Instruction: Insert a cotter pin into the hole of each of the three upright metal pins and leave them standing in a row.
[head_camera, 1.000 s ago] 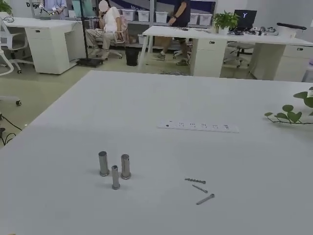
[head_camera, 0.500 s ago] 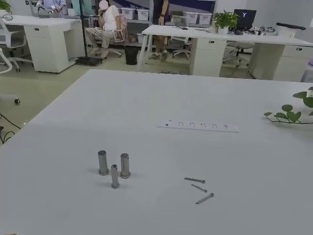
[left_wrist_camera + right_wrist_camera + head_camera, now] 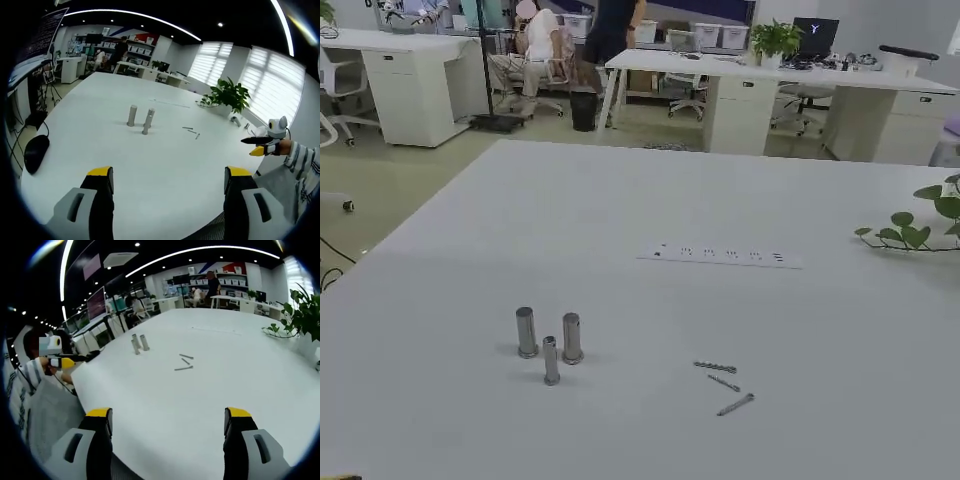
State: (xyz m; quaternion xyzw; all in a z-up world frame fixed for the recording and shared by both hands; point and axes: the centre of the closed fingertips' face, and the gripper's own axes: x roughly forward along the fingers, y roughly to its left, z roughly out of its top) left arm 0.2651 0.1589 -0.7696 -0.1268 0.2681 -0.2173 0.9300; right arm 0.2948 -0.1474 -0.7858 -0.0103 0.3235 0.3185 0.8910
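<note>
While the three metal pins (image 3: 551, 358) stand upright in a tight cluster on the white table (image 3: 620, 200), two side by side and the third just in front between them, the three cotter pins (image 3: 724, 383) lie flat to their right. The cotter pins are close to one another and well apart from the metal pins. Neither group touches a jaw.

In the left gripper view, the left gripper (image 3: 168, 174) hangs over the table's near edge with its yellow-tipped jaws spread wide and empty. The metal pins sit well ahead of it, above the gap and towards the left jaw's side, and the cotter pins lie further right.

In the right gripper view, the right gripper (image 3: 168, 414) likewise has its jaws wide apart and empty. The cotter pins lie well ahead over the gap, with the metal pins beyond them to the left.

Each gripper appears small at the edge of the other's view, next to a striped sleeve (image 3: 300, 157).

Behind the pins in the head view, a flat white power strip (image 3: 720, 256) lies on the table. A leafy plant (image 3: 915, 230) trails in from the right edge.
</note>
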